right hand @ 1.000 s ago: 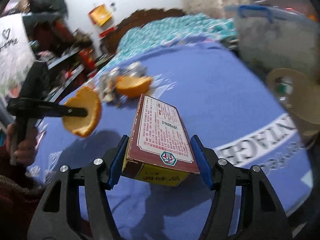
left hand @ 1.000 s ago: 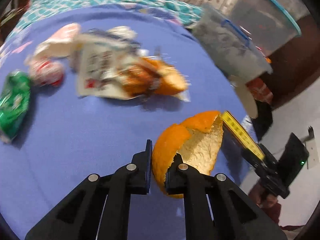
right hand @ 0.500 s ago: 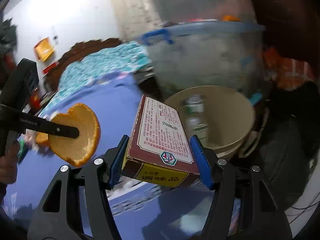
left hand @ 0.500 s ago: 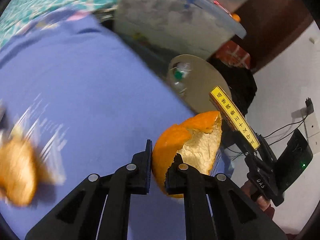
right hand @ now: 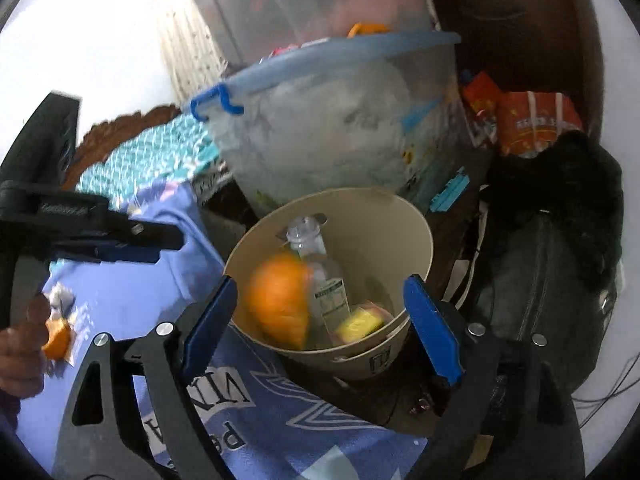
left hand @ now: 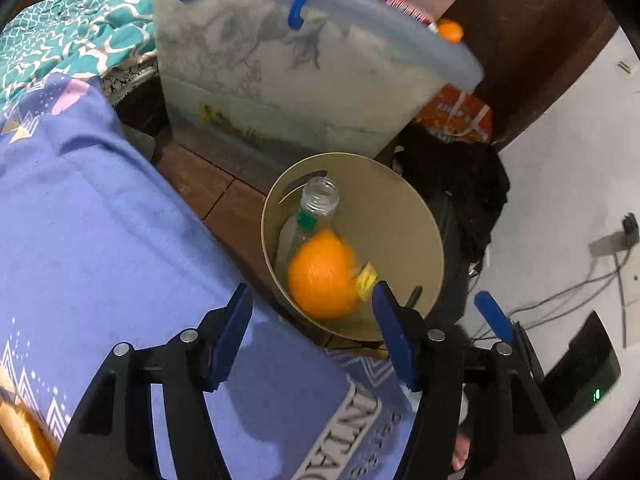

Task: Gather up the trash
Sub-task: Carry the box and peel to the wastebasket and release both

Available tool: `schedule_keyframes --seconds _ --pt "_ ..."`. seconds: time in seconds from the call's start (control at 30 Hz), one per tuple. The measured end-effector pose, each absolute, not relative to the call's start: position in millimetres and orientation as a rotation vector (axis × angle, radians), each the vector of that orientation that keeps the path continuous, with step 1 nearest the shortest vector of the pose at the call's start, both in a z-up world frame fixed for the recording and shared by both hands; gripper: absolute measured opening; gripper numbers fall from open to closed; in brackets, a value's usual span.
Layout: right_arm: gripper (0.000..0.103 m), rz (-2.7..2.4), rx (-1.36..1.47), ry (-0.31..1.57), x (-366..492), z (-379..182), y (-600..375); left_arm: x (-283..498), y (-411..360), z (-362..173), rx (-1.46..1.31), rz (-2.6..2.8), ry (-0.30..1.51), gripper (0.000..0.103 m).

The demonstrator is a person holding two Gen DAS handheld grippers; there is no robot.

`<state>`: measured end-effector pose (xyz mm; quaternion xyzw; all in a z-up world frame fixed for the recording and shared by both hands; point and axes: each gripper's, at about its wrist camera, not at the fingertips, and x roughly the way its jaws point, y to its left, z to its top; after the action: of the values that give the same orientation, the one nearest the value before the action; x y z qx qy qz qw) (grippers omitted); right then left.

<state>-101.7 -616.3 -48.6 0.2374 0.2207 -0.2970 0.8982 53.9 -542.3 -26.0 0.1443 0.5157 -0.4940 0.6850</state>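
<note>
Right-wrist view: orange peel (right hand: 278,304) and box (right hand: 359,322) are seen dropped in the bin (right hand: 416,220) ahead of both just-opened, empty claws, the right gripper (right hand: 320,324) and left gripper (left hand: 310,322); scraps (right hand: 56,332) behind on the cloth remain.

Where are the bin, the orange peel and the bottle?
bin (right hand: 416,240), right wrist view, bare inner wall.
orange peel (left hand: 320,276), left wrist view, outer skin.
bottle (left hand: 319,197), left wrist view, open neck.
</note>
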Motion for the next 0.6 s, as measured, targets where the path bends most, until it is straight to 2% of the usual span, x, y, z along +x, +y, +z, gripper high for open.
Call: schedule_keyframes --seconds 0.23,0.6 --pt "0.084 -0.537 0.557 0.442 -103 -51 -586 38 -450 -39 0.341 -1.098 1.16 0.059" --pt "0.065 -0.216 0.504 0.563 -23 -40 -492 29 -254 -67 0.275 -0.946 1.184 0.059"
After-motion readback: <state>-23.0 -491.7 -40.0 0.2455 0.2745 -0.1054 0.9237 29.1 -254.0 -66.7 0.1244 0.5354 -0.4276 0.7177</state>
